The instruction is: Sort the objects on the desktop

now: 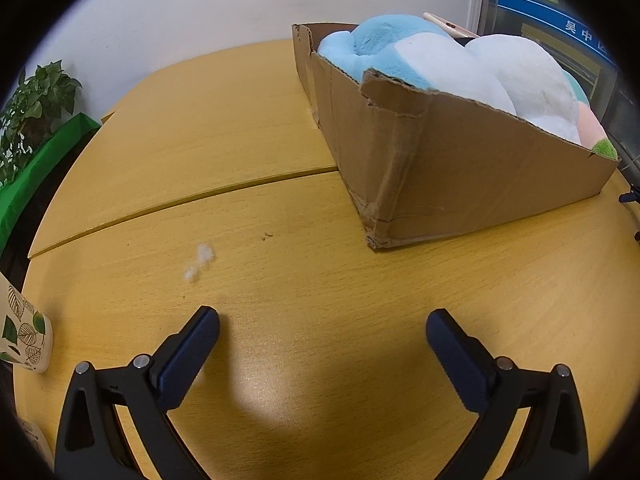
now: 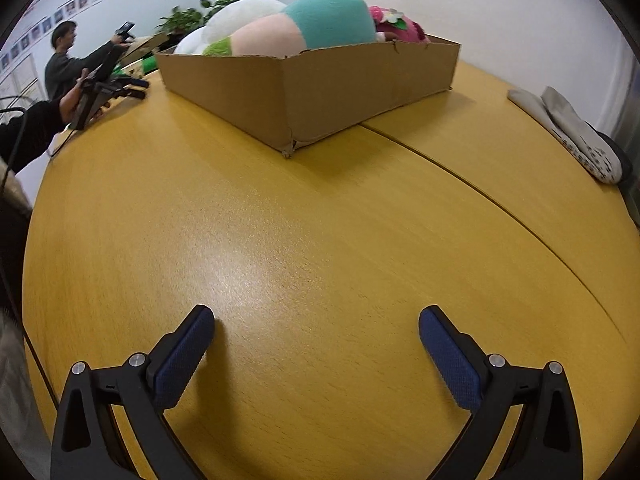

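Two claws, left claw [image 1: 322,320] and right claw [image 2: 316,318], both spread and empty above yellow wooden counter [image 2: 280,220]; one brown cardboard box [image 2: 320,80] on counter holds several plush toys [image 2: 280,28]; two grey socks [image 2: 568,132] at counter edge.

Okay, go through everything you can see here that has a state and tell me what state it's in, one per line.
Left tongs: open, empty, over the table.
Right tongs: open, empty, over the table.
Cardboard box: open-topped, heaped with plush toys, corner torn.
Plush toys: inside the box, piled above its rim.
Socks: lying flat on the table, outside the box.
Leaf-print cup: at the table edge, partly out of view.
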A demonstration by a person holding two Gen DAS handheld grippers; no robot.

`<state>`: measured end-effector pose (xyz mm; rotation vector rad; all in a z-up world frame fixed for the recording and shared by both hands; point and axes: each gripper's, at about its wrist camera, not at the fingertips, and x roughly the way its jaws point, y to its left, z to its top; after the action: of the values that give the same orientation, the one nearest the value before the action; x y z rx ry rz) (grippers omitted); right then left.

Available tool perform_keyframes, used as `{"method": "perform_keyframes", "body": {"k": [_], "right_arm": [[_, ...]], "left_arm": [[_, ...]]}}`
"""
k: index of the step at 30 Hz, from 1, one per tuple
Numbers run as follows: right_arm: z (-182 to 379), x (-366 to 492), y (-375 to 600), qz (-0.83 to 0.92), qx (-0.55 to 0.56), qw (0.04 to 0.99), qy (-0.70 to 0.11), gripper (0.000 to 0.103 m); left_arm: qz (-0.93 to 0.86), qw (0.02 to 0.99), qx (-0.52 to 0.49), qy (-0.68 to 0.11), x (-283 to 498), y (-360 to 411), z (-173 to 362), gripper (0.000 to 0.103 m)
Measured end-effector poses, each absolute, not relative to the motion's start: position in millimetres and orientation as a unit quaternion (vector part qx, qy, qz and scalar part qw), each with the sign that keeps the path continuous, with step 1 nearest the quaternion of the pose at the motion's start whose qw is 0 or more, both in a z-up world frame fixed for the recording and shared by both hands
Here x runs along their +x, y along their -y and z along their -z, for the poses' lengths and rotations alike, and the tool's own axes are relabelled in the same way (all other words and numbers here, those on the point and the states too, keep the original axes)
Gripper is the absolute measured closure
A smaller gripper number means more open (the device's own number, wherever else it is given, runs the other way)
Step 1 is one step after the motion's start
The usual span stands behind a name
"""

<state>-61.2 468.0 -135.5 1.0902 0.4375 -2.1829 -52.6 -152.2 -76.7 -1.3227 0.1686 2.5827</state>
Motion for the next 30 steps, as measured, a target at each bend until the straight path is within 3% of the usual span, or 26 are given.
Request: {"method": "perform_keyframes", "body": {"k": [17, 30], "right_arm": [[135, -65, -471, 0.821, 0.407, 0.355, -0.183, 0.0], [130, -66, -473, 0.818, 0.411, 0.358, -0.183, 0.0]], "left_arm": [[-0.882, 0.109, -0.455, -0.054, -81, 138, 69, 0.0], [-0.884, 0.108, -0.452, -0.055, -59, 147, 78, 0.0]]}}
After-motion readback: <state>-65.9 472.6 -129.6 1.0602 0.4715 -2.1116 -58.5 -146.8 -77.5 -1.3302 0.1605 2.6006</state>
